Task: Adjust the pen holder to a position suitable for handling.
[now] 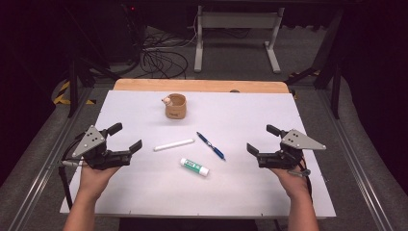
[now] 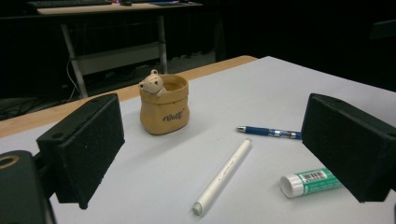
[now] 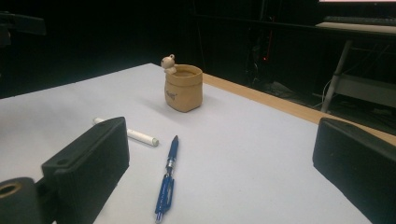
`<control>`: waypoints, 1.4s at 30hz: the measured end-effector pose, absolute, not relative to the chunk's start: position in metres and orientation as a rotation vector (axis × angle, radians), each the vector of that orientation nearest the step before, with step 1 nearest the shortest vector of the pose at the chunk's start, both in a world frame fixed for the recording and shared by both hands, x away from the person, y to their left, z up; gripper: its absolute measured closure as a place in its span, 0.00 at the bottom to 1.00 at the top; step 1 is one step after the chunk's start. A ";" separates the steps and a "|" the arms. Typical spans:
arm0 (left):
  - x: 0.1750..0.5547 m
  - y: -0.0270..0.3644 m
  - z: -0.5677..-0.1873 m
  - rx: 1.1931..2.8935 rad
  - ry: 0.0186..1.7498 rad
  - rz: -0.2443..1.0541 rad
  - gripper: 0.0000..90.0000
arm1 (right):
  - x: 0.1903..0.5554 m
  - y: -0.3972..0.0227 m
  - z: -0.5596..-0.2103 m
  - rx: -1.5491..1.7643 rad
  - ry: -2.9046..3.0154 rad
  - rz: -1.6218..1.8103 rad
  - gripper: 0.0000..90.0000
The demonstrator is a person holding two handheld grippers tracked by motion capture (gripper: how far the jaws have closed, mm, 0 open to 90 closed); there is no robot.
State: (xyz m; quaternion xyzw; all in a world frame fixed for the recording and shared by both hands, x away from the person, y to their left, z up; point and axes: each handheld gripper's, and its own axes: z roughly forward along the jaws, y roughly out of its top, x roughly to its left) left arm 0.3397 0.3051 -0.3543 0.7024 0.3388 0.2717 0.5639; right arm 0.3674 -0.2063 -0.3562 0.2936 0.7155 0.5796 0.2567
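1. My left tongs (image 1: pixel 126 137) hover over the left side of the white-topped desk (image 1: pixel 144 192) with their black jaws spread wide apart and nothing between them.
2. My right tongs (image 1: pixel 262 138) hover over the right side of the desk, jaws likewise wide apart and empty.
3. Between the two pairs of tongs lie three things, none touched by either pair.
4. The slim white capped marker (image 1: pixel 173 145) lies flat just ahead of my left tongs, nearest to them.
5. The blue ballpoint pen with a clear middle section (image 1: pixel 210 145) lies beyond the marker's far end, closer to my right tongs; in the right gripper view it runs between the jaws.
6. The white glue stick with a green label (image 1: pixel 194 167) lies flat between both tongs, nearer me than the marker and the pen.
7. The tan sack-shaped ceramic cup with a small bear figure on its rim (image 1: pixel 175 106) stands upright farther out, well beyond both tongs.
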 end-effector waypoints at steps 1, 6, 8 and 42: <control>0.340 0.305 -0.354 1.654 0.798 0.643 0.08 | 0.366 -0.206 -0.356 0.800 1.941 1.574 0.05; 0.344 0.303 -0.356 1.622 0.841 0.633 0.13 | 0.367 -0.204 -0.356 0.794 1.949 1.569 0.05; 0.347 0.301 -0.357 1.611 0.860 0.640 0.16 | 0.367 -0.204 -0.355 0.791 1.946 1.572 0.05; 0.404 0.262 -0.370 1.678 0.982 0.667 0.23 | 0.363 -0.206 -0.350 0.789 1.906 1.564 0.05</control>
